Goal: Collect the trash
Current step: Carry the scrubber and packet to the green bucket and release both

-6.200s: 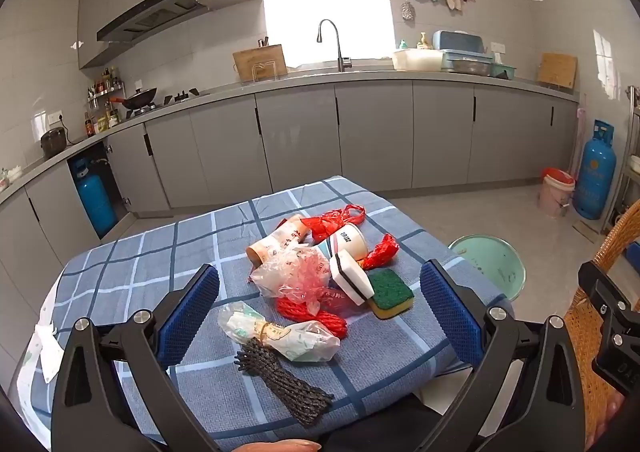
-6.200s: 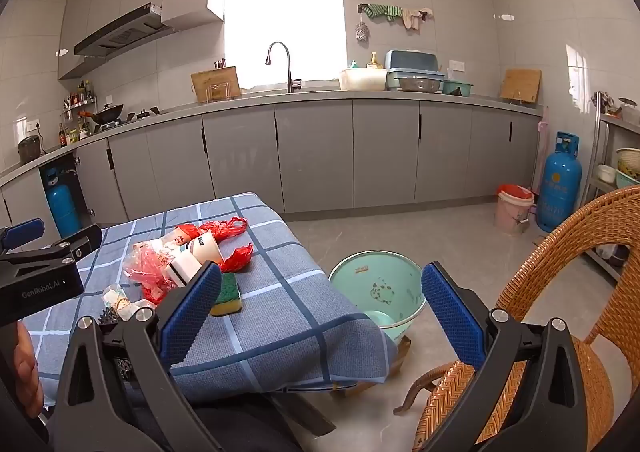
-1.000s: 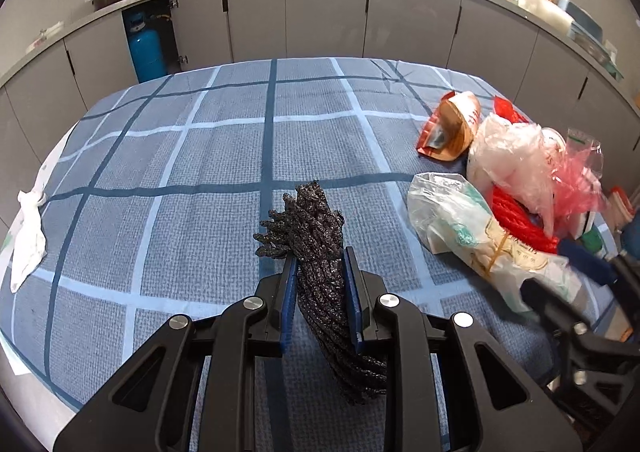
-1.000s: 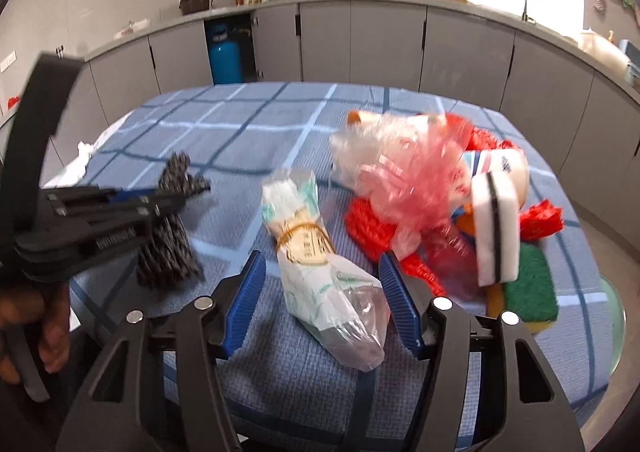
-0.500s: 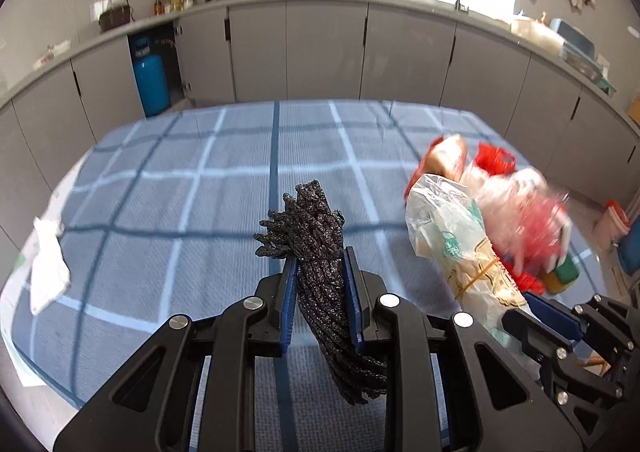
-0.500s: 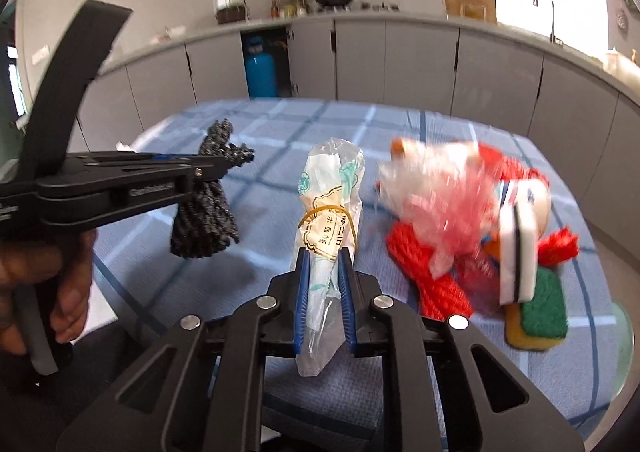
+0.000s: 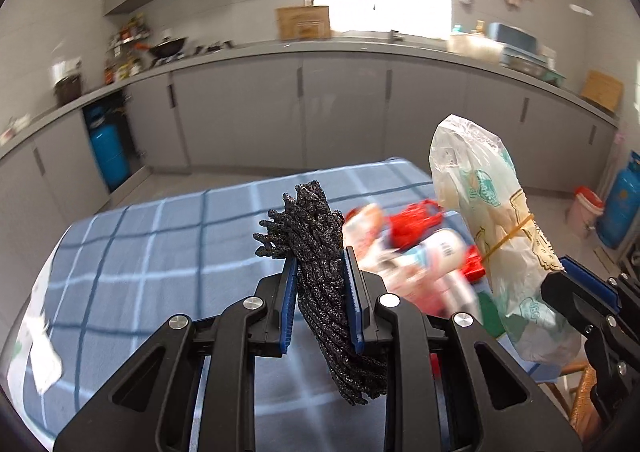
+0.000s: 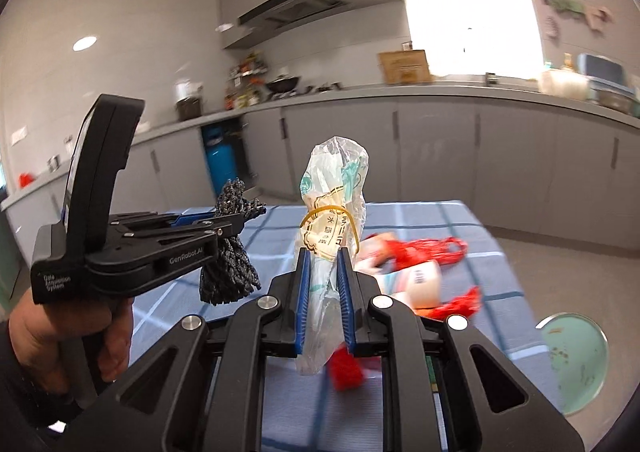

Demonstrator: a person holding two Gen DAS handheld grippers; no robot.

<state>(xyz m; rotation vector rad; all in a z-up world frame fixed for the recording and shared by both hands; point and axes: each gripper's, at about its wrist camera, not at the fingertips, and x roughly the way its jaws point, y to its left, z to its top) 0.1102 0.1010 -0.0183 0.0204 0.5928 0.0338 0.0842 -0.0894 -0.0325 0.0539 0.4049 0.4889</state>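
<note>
My left gripper [image 7: 321, 292] is shut on a bundle of black cord [image 7: 320, 244] and holds it above the table; it also shows in the right wrist view [image 8: 230, 252]. My right gripper [image 8: 324, 292] is shut on a clear plastic bag [image 8: 332, 219] tied with a yellow rubber band, lifted upright; the bag also shows in the left wrist view [image 7: 492, 236]. More trash lies on the blue checked tablecloth [image 7: 160, 236]: red netting [image 8: 436, 248], a white cup [image 8: 420, 280] and crumpled plastic [image 7: 384, 252], blurred.
A mint-green bin [image 8: 574, 360] stands on the floor right of the table. Grey kitchen cabinets [image 7: 340, 111] run along the back. Blue gas cylinders stand at the left [image 7: 106, 147] and right [image 7: 618, 203]. A pink bucket [image 7: 582, 211] stands on the floor.
Both grippers have lifted their loads higher off the table, and the views have tilted up toward the cabinets. The right gripper had closed on the bag half a second earlier.
</note>
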